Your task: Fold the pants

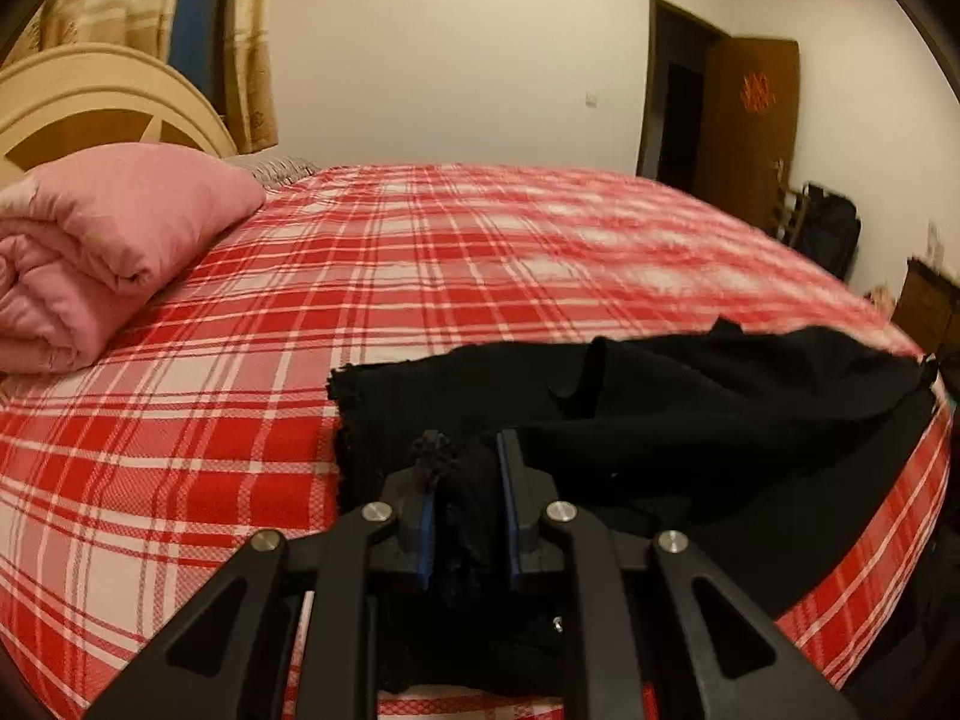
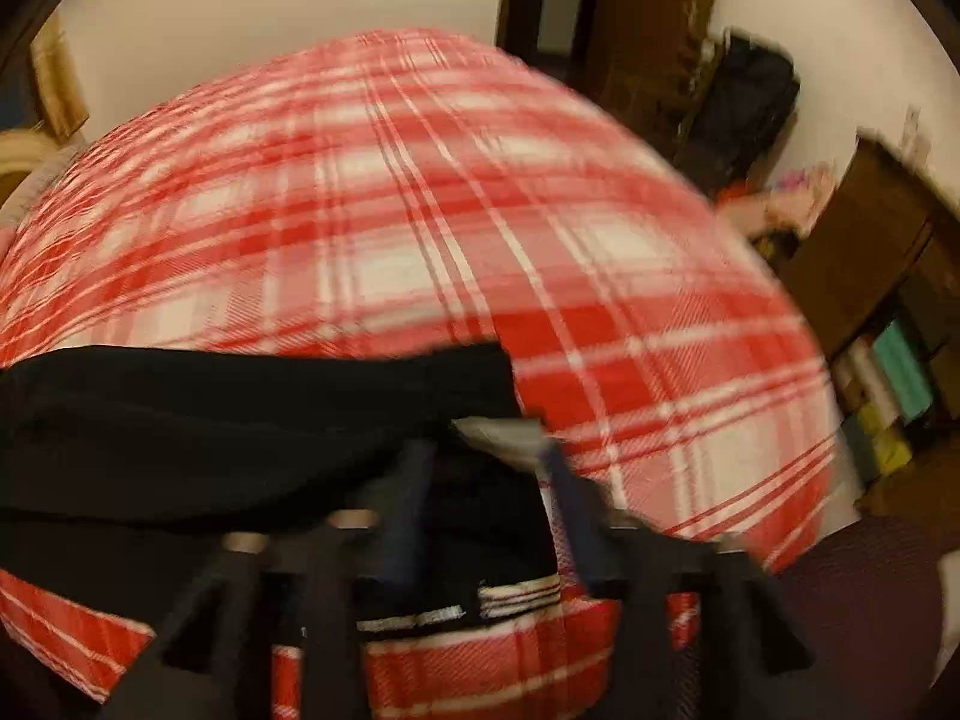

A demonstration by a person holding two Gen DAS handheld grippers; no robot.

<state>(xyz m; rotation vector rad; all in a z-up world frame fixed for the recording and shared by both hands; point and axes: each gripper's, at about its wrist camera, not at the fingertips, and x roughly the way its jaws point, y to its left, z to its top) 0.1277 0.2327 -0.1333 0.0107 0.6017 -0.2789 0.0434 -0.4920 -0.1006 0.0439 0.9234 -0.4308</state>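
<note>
Pants [image 1: 690, 408] clamped in both jaws on plaid bed [image 1: 420, 276], pink quilt [image 1: 102, 240] well apart.

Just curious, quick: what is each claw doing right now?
Left gripper: shut on the pants.
Right gripper: fabric between its fingers, too blurred to tell.

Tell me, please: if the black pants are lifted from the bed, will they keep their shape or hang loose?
Probably hang loose: the black pants already sag in soft folds where the left claw pinches them. They look light, bunching easily between the fingers. The frayed edge on the plaid bedsheet suggests a thin knit that might stretch.
</note>
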